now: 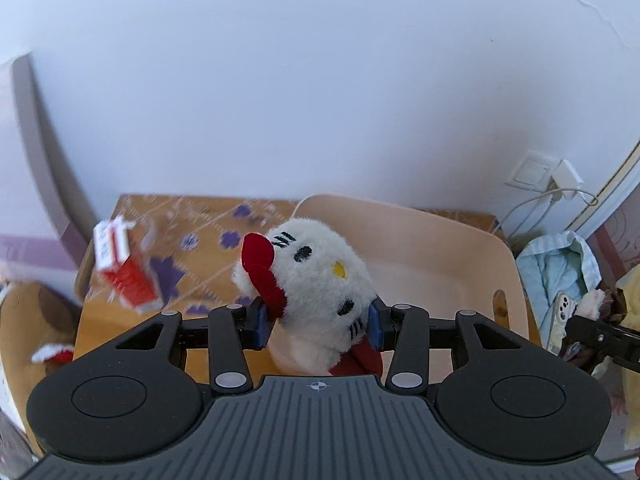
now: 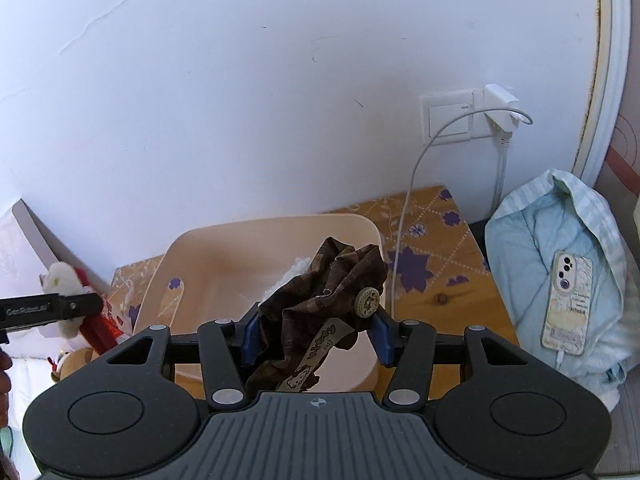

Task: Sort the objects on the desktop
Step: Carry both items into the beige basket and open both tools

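My left gripper (image 1: 318, 322) is shut on a white plush cat with a red bow (image 1: 316, 280) and holds it above the near left edge of a beige plastic bin (image 1: 460, 256). My right gripper (image 2: 316, 332) is shut on a brown checked cloth item with a round button and a cartoon strap (image 2: 328, 300), held over the same bin (image 2: 208, 248). Something white (image 2: 296, 270) lies inside the bin behind the cloth. The left gripper and the plush also show at the left of the right wrist view (image 2: 60, 304).
The bin stands on a small wooden table with a purple flower pattern (image 1: 192, 240), against a white wall. A red and white carton (image 1: 124, 272) is on the table's left. A light blue bundle with a phone (image 2: 568, 300) lies to the right. A charger cable (image 2: 404, 216) hangs from a wall socket.
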Demonstrator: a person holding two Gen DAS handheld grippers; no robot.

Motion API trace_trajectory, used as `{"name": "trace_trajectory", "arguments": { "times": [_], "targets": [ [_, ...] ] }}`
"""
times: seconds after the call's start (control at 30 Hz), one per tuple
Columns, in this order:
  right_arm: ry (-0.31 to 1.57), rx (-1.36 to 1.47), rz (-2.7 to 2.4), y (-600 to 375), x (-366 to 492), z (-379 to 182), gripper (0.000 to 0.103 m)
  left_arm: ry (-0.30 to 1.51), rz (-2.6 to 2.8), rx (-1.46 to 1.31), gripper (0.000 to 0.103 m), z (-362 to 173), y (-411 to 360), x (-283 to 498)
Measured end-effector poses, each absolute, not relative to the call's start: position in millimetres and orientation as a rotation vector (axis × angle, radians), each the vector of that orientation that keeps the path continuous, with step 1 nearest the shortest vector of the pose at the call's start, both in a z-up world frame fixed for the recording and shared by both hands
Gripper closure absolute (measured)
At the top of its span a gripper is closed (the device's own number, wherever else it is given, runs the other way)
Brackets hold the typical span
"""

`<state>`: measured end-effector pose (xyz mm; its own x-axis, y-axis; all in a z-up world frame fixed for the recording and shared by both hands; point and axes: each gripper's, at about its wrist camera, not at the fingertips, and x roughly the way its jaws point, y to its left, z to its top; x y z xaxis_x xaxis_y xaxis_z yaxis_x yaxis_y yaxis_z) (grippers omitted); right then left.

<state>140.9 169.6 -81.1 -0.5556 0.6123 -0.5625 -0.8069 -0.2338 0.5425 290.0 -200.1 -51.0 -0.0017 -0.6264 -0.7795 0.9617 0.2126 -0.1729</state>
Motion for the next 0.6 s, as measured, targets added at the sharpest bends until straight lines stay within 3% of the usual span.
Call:
{"name": "trace_trajectory", "arguments": {
  "times": [0.33, 0.6],
  "targets": [
    [1.006, -0.359, 1.917, 215, 103, -103, 0.052, 0.835, -1.356, 0.637, 0.057, -86, -256, 257],
    [1.039, -0.465, 1.91, 241, 68, -131, 0.052, 0.918, -1.324, 0.724, 0.057, -128, -281, 248]
  ]
}}
